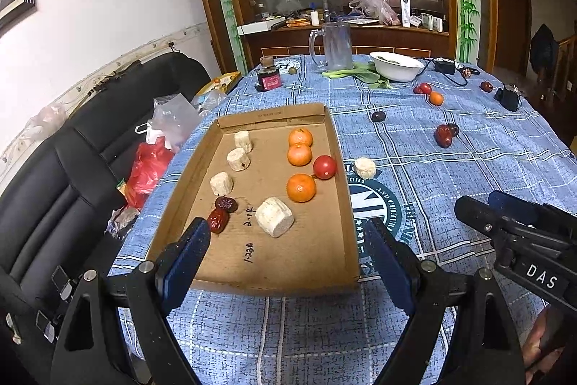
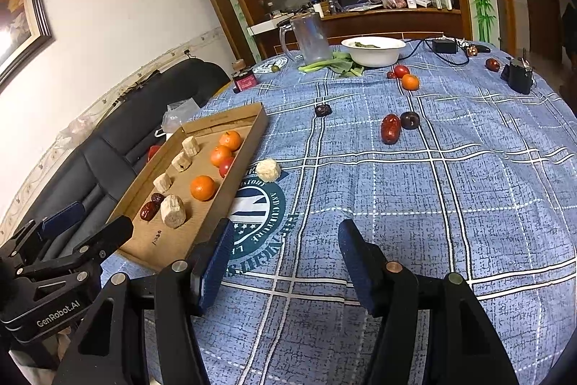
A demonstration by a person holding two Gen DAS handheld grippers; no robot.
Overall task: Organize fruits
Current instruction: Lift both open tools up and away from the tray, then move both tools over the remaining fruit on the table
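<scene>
Fruits are partly sorted: oranges, a tomato, dates and pale chunks sit in the tray (image 1: 344, 204). One pale chunk (image 2: 268, 170) lies on the cloth just outside the tray wall. It is ahead of the right gripper (image 2: 285, 262) and a bit to its left, nearer to it than to the left gripper (image 1: 288, 258) (which hangs over the tray). Both grippers' jaws are apart and hold nothing.
</scene>
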